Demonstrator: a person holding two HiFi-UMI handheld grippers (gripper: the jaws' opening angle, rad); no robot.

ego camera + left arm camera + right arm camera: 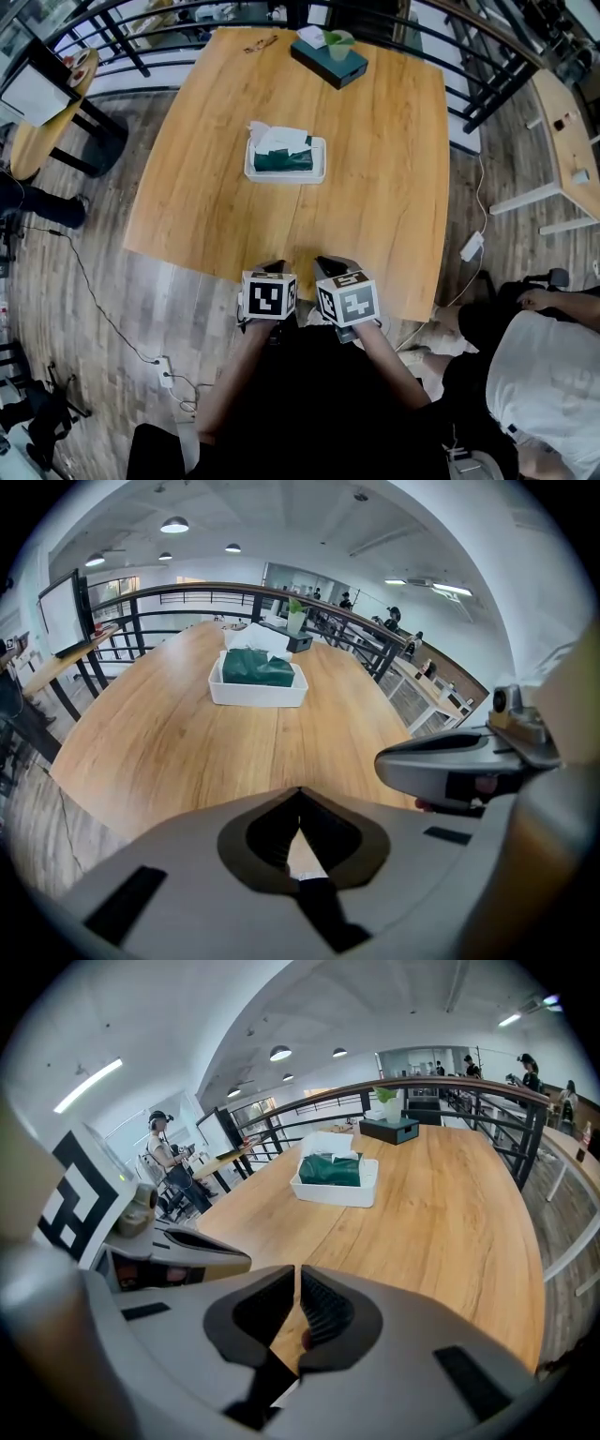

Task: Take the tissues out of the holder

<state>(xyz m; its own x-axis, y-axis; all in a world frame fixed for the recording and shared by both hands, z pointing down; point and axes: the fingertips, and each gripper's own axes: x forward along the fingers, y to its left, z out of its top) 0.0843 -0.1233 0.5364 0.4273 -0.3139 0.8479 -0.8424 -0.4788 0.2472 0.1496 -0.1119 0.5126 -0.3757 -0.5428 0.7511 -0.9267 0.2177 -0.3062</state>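
A white tissue holder (286,172) stands in the middle of the wooden table (375,187). It holds a dark green tissue pack (283,159) with a white tissue (272,137) sticking up at its far left. Both grippers hover side by side at the table's near edge, well short of the holder. My left gripper (274,267) is shut with nothing in it, and so is my right gripper (326,263). In the left gripper view the jaws (300,794) meet, with the holder (258,688) far ahead. In the right gripper view the jaws (297,1274) are closed, and the holder (335,1185) lies ahead.
A dark teal box (328,60) with a green cup (338,41) sits at the table's far edge, with glasses (261,42) to its left. A black railing (131,47) runs behind the table. A person (539,375) sits at lower right. A power strip (165,372) lies on the floor.
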